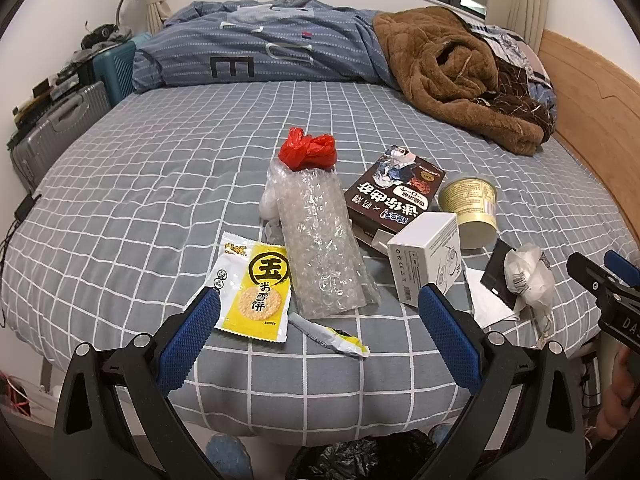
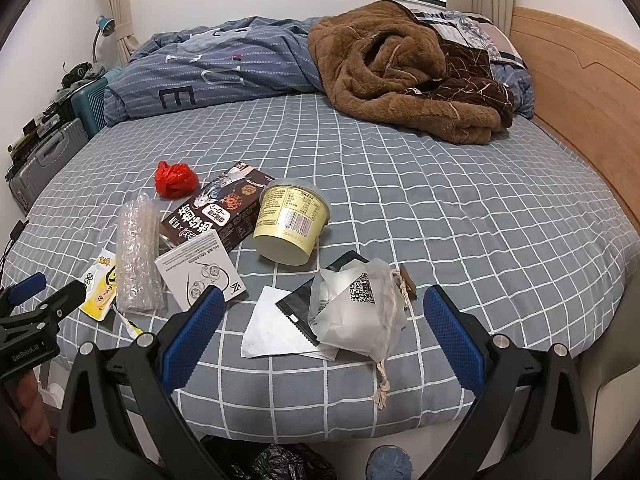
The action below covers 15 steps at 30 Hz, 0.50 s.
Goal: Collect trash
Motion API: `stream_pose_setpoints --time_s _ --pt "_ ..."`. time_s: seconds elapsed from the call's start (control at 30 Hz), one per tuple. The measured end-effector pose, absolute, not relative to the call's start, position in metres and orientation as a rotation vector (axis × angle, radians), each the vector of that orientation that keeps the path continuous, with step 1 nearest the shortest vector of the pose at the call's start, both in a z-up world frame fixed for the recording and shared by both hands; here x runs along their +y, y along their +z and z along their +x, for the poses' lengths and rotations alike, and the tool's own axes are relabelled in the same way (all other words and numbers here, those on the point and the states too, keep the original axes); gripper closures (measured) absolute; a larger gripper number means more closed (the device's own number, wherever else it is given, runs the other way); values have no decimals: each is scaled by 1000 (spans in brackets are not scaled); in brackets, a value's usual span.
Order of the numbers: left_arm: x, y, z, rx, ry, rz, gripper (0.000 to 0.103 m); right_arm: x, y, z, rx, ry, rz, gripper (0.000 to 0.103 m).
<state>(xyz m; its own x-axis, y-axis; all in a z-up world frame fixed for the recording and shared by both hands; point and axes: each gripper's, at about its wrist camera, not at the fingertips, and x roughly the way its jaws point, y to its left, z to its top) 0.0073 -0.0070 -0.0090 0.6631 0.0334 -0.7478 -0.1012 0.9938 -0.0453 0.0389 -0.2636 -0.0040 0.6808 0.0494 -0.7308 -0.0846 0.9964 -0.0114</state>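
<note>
Trash lies spread on the bed [image 1: 120, 168] with the grey checked sheet, near the front edge. I see a yellow snack wrapper [image 1: 252, 292] beside a roll of bubble wrap [image 1: 320, 248], with a red plastic bag [image 1: 308, 148] just behind the roll. A torn small packet [image 1: 332, 334] lies in front of the roll. To the right are a brown box [image 1: 386, 196], a white box [image 1: 426, 260] and a cream cup [image 2: 290, 220] on its side. A white pouch [image 2: 360, 316] with a string rests on a black packet [image 2: 298, 306] and white paper [image 2: 276, 332].

My left gripper [image 1: 318, 304] hangs over the wrapper and bubble wrap, jaws wide, holding nothing. My right gripper [image 2: 324, 300] hangs over the pouch, jaws wide too. A black bin bag [image 1: 360, 456] sits below the bed edge. A brown blanket [image 2: 400, 76] lies far back.
</note>
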Motion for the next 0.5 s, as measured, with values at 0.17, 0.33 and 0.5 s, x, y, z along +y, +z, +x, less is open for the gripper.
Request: stream_pose_setpoints --time_s 0.17,0.33,0.5 --pt "-6 -9 8 844 76 -87 6 -264 -4 39 818 74 -47 7" --pt "-7 -9 7 849 77 -86 6 -263 -4 39 819 74 -46 7" --pt "-8 -11 9 853 76 -86 6 -265 -4 39 822 76 -47 7"
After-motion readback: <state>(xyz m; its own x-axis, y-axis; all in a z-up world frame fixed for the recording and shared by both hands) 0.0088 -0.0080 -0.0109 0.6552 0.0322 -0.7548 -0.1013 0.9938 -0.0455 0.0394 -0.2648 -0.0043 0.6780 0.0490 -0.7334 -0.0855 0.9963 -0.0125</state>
